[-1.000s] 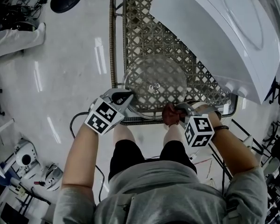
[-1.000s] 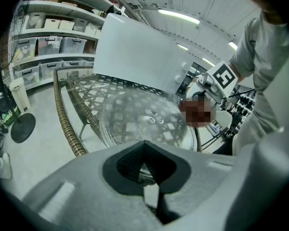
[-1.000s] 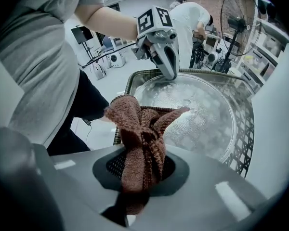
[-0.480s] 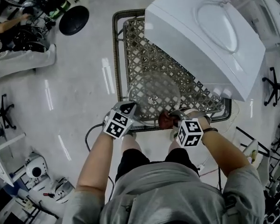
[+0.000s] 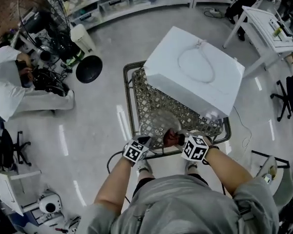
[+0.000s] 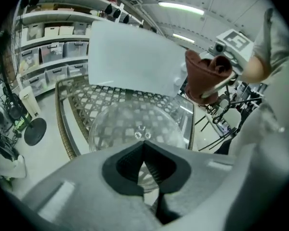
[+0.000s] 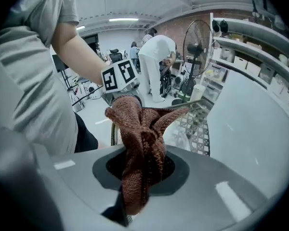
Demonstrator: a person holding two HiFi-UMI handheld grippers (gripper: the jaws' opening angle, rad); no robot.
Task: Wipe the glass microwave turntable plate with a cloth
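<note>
The clear glass turntable plate (image 5: 161, 125) lies on a lattice wicker table (image 5: 136, 89) in front of a white microwave (image 5: 193, 74). My left gripper (image 5: 145, 141) is at the plate's near left rim. In the left gripper view its jaws (image 6: 144, 150) are shut on the edge of the plate (image 6: 132, 129). My right gripper (image 5: 178, 139) is shut on a bunched brown cloth (image 5: 171, 138), held just above the plate's near rim. In the right gripper view the cloth (image 7: 142, 143) sticks up out of the jaws, with the plate (image 7: 182, 134) beyond it.
A person in white (image 5: 7, 77) bends over equipment at the far left, near a standing fan (image 5: 39, 9) and a black round base (image 5: 89, 68). A white desk (image 5: 268, 23) stands at the upper right. Cables and devices lie on the floor at the lower left.
The head view has pulled back and up, so the table, the microwave and the room show smaller. Both grippers stay at the plate's near rim, now closer together.
</note>
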